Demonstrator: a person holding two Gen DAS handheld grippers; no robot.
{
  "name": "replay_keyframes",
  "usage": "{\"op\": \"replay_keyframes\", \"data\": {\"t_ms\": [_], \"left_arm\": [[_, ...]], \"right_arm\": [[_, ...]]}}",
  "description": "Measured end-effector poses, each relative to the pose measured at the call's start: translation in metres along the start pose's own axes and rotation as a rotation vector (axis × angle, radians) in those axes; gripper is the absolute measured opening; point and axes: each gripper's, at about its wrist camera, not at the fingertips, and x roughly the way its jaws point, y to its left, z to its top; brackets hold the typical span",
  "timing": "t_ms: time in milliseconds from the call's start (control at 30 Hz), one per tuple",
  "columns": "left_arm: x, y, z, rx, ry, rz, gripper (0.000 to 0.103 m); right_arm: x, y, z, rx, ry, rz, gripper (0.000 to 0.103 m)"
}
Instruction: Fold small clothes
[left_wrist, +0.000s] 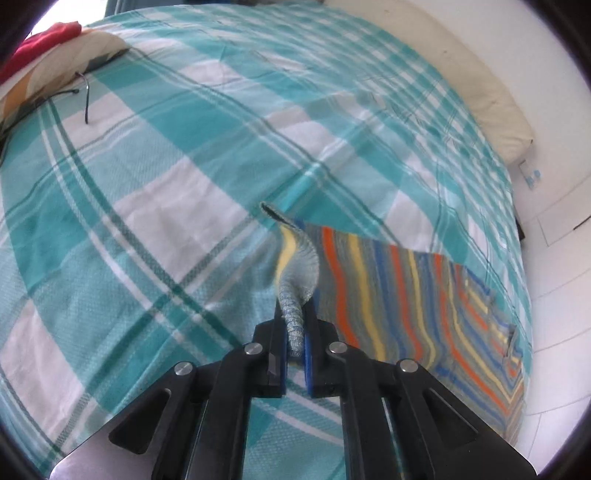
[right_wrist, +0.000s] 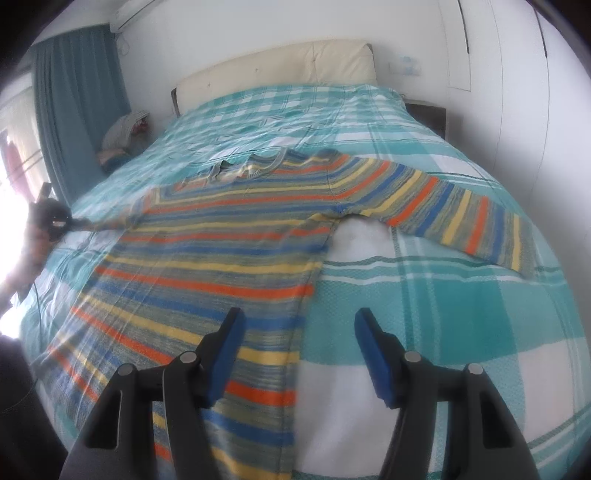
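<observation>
A striped sweater (right_wrist: 221, 236) lies spread flat on a bed (right_wrist: 461, 314) covered in a teal-and-white checked bedspread; its bands run orange, yellow, blue and grey-green across the body, and its neckline points toward the cream headboard (right_wrist: 280, 62). One sleeve (right_wrist: 454, 214) stretches out flat to the right in the right wrist view; the other runs off to the left, where its cuff (left_wrist: 295, 295) is pinched in the left gripper (left_wrist: 295, 314) — the blue pads are closed tight on the ribbed grey knit, which bunches and rises from between them. From the left wrist view the sleeve fans out to the right of the gripper, lifted a little off the bedspread at the cuff end. The right gripper (right_wrist: 299, 354) hangs over the sweater's lower right edge with its jaws apart and nothing between them; the hem side sits just below its left finger. In the left wrist view a pillow (left_wrist: 66, 59) with a red cloth (left_wrist: 40, 40) on it lies at the far left corner of the bed; teal curtains (right_wrist: 77, 92) hang left of the headboard in the right wrist view.
</observation>
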Motion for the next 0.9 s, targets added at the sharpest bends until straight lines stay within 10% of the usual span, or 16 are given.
{"op": "replay_keyframes", "data": {"t_ms": [900], "left_arm": [[0.010,0.029,-0.007,0.019,0.031,0.120,0.009]], "right_arm": [[0.016,-0.009,-0.002,0.027,0.052,0.008,0.061]]}}
